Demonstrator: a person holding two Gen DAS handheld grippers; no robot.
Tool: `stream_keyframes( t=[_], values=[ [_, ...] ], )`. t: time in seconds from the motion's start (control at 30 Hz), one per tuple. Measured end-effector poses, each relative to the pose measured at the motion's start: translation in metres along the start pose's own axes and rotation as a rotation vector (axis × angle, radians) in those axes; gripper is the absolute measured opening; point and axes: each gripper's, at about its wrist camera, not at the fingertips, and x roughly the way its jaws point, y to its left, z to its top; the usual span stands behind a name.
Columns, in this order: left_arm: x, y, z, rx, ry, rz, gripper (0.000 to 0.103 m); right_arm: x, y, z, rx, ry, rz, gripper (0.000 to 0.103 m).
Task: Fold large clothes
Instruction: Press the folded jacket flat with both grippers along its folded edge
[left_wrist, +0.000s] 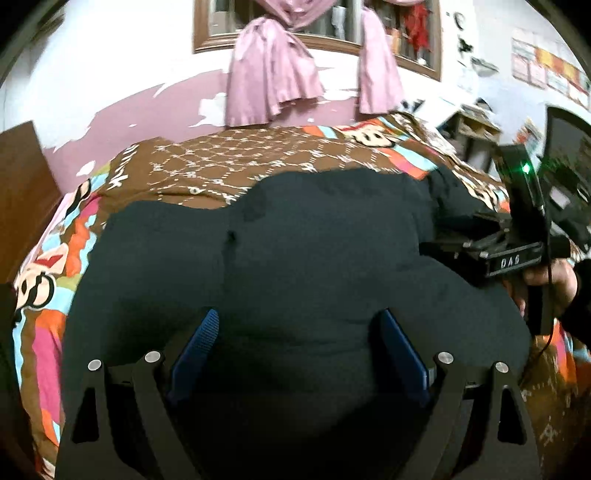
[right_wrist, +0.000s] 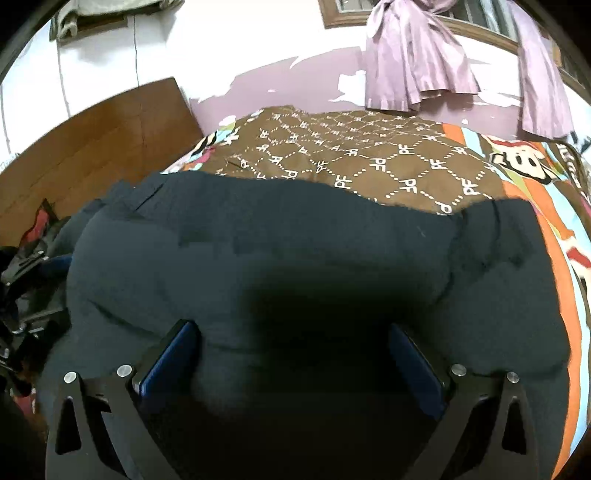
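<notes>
A large dark navy garment (left_wrist: 295, 240) lies spread on a bed with a brown patterned cover (left_wrist: 229, 162). My left gripper (left_wrist: 297, 332) is open just above the garment's near part, blue pads wide apart, nothing between them. The right gripper shows at the right edge of the left wrist view (left_wrist: 517, 251), held by a hand over the garment's right side. In the right wrist view the same garment (right_wrist: 295, 240) fills the lower frame and my right gripper (right_wrist: 295, 343) is open over it, empty. The left gripper shows at that view's left edge (right_wrist: 26, 280).
The bed cover (right_wrist: 369, 158) has colourful cartoon borders. A wooden headboard (right_wrist: 92, 140) stands at the left. Pink curtains (left_wrist: 273, 74) hang on the wall behind the bed. A cluttered desk and monitor (left_wrist: 565, 147) stand at the right.
</notes>
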Motion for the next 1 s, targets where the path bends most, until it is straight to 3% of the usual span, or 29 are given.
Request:
stream_keyframes(
  t=[0.2, 0.47, 0.73, 1.0],
  values=[
    [0.009, 0.029, 0.015, -0.102, 0.020, 0.045, 0.087, 0.029, -0.003, 0.018, -0.022, 0.069, -0.017, 0.103],
    [0.028, 0.041, 0.025, -0.127, 0.087, 0.135, 0.087, 0.057, -0.006, 0.034, -0.096, 0.189, -0.036, 0.103],
    [0.038, 0.059, 0.013, -0.186, 0.081, 0.054, 0.092, 0.063, -0.012, 0.031, -0.070, 0.205, -0.016, 0.103],
    [0.036, 0.054, 0.008, -0.195, 0.061, 0.049, 0.093, 0.059, -0.014, 0.025, -0.049, 0.205, 0.010, 0.103]
  ],
)
